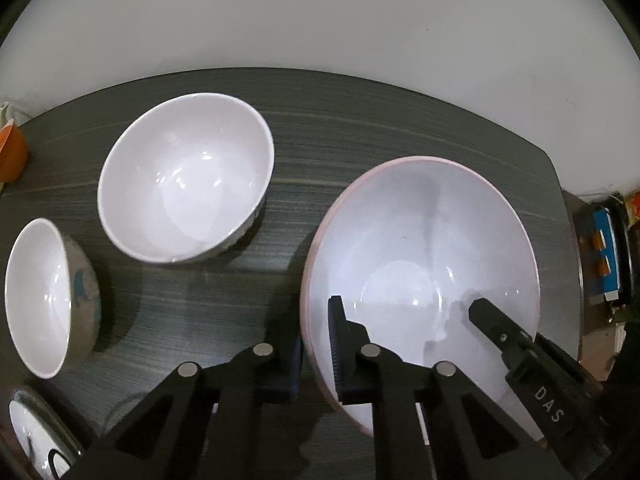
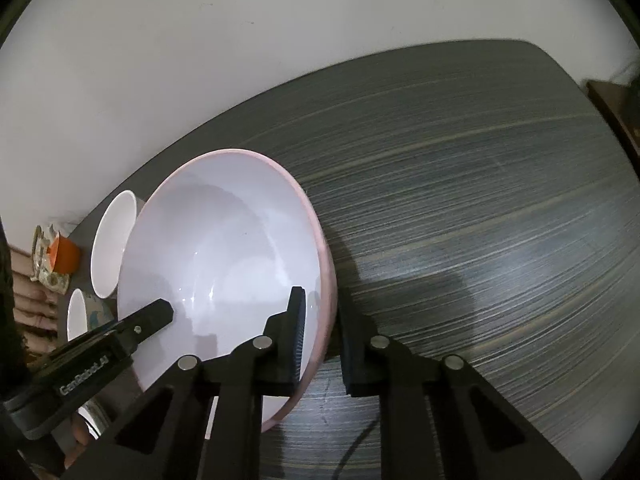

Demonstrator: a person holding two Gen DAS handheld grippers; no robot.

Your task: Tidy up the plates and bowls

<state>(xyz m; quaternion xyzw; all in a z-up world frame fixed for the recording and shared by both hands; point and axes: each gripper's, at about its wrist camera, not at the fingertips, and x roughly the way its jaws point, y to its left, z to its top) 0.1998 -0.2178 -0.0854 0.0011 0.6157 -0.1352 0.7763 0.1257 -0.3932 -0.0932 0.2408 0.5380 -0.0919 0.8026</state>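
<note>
the pink-rimmed bowl (image 1: 424, 248) sits upright on the dark table (image 1: 320, 120), mouth up, round with no long axis. the left gripper (image 1: 316, 344) pinches its left wall, one finger inside, one outside. the right gripper (image 2: 320, 344) clamps the opposite wall likewise. farther left stand a white bowl (image 1: 184, 180) and a patterned bowl (image 1: 44, 296).

"DAS" on right gripper (image 1: 476, 312); "GenRobot.AI" on left gripper (image 2: 166, 308).
</note>
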